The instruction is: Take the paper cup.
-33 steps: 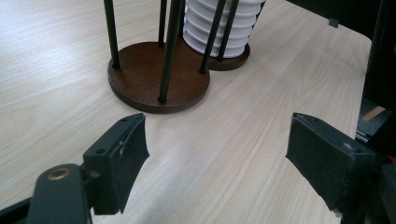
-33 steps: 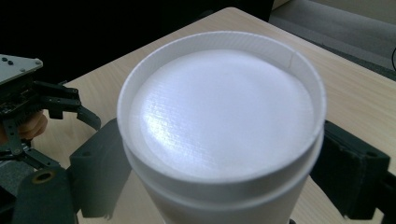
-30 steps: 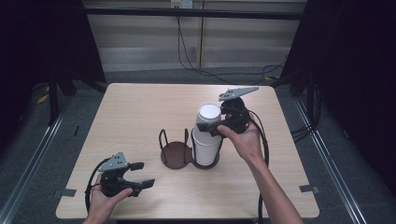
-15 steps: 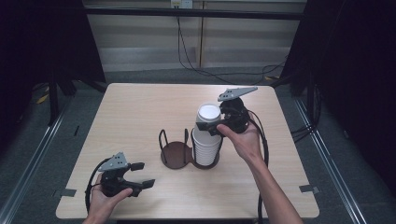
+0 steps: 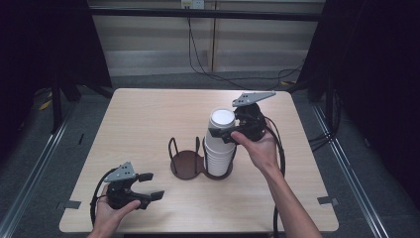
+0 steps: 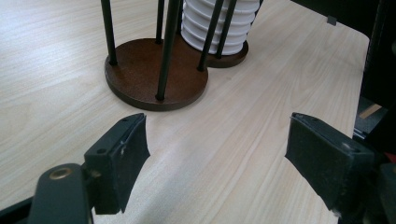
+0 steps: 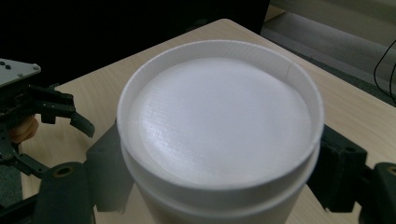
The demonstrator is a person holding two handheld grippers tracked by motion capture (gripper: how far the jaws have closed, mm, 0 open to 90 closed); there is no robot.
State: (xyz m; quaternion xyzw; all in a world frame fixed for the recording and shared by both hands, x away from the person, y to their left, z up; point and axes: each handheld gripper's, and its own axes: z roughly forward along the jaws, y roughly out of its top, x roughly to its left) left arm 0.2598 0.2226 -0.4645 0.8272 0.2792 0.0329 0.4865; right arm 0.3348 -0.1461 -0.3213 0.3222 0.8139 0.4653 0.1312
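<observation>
A tall stack of upside-down white paper cups [image 5: 218,151] stands in the right ring of a dark brown two-place holder [image 5: 185,162] at the table's middle. My right gripper [image 5: 220,133] is shut on the top cup [image 5: 221,121], one jaw on each side of it just under the rim. In the right gripper view that cup's flat bottom [image 7: 219,121] faces the camera, with the right gripper [image 7: 224,179] clamped around it. My left gripper [image 5: 154,186] rests open near the front left edge, aimed at the holder. Nothing lies between its jaws [image 6: 217,154].
The holder's left ring [image 6: 154,74] holds no cups, and thin black posts rise from it. The light wooden table [image 5: 148,114] has bare room on all sides of the holder. Black cables trail from both grippers, and dark floor surrounds the table.
</observation>
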